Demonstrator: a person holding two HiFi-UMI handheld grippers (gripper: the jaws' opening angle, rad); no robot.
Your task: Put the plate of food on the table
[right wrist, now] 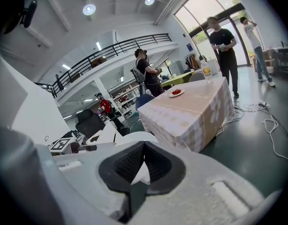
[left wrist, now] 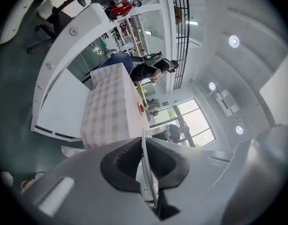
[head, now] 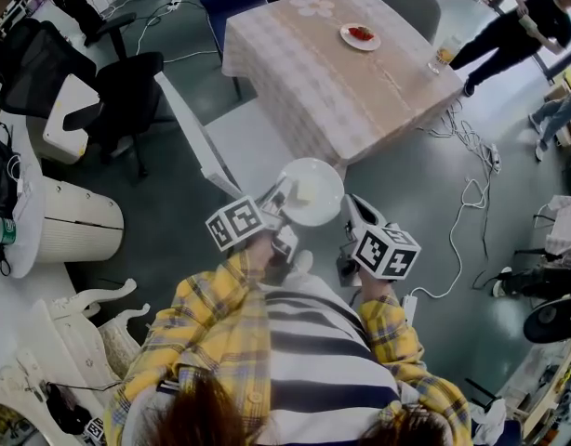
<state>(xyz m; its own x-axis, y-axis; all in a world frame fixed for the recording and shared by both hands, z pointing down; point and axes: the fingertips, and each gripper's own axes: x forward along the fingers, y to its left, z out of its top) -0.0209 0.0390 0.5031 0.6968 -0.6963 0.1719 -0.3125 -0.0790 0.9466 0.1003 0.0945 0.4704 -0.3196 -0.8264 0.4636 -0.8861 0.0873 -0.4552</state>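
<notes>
Left gripper point(head: 284, 195) pinching the near rim of the white plate of food point(head: 321, 177), right gripper point(head: 347, 208) pressed together at its right edge, plate in air short of the cloth-covered table point(head: 323, 86) carrying 1 red-food plate point(head: 360, 36).

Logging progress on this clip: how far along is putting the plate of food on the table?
Done: the plate is picked up, its rim clamped in the left gripper. In hand: it hangs in the air, short of the table. Left: reach the table, set it down, release.
</notes>
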